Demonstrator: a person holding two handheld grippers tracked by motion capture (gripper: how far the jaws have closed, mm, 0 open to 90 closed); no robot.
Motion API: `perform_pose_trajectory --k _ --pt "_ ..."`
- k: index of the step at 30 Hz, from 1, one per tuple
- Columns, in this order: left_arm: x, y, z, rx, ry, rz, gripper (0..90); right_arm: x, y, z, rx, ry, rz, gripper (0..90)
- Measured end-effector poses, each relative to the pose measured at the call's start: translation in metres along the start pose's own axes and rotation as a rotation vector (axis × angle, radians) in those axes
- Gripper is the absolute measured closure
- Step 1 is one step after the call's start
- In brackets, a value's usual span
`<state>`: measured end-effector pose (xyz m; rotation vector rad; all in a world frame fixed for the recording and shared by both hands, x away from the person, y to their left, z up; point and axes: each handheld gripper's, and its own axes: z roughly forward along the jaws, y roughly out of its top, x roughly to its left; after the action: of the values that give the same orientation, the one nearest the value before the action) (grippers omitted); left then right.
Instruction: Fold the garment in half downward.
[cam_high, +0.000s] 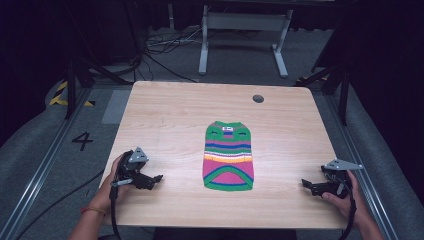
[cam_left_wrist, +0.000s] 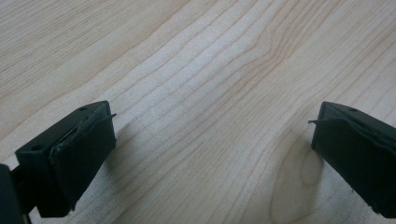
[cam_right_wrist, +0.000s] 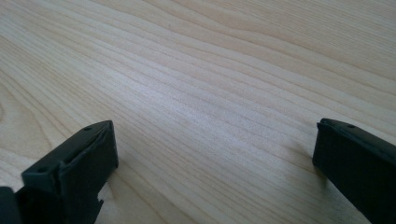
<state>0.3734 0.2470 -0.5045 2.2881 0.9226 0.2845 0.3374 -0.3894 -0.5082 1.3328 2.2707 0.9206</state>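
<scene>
A small striped knitted garment (cam_high: 228, 156) in green, pink, blue and orange lies flat in the middle of the wooden table (cam_high: 170, 115). My left gripper (cam_high: 156, 180) rests low over the table to the garment's left, held by a hand, and points toward it. Its jaws stand wide apart with bare wood between them (cam_left_wrist: 212, 126). My right gripper (cam_high: 306, 185) sits to the garment's right near the table's front corner, also pointing inward. It is open as well, with just wood grain between its fingertips (cam_right_wrist: 215, 135).
A round dark cable hole (cam_high: 258, 98) sits in the table's far right part. Beyond the table stand a white metal frame (cam_high: 245, 30) and loose cables (cam_high: 165, 47) on the grey floor. A floor mark "4" (cam_high: 82, 141) lies to the left.
</scene>
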Motion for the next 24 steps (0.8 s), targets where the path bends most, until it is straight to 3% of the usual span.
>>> perform_pose_trajectory --k 18,20,22,24 --pt "0.003 0.002 -0.001 0.011 -0.020 0.023 1.5 -0.002 0.000 -0.001 0.001 0.014 -0.011 0.8" --pt "0.004 0.004 -0.003 0.013 -0.020 0.029 8.8 -0.004 0.002 -0.002 0.009 0.014 -0.008 5.9" --pt "0.009 0.007 -0.006 0.013 -0.032 0.031 23.3 -0.009 0.007 -0.004 0.023 0.004 0.000 22.9" --pt "0.010 0.009 -0.006 0.017 -0.028 0.033 20.3 -0.013 0.013 -0.005 0.036 -0.017 -0.009 27.9"
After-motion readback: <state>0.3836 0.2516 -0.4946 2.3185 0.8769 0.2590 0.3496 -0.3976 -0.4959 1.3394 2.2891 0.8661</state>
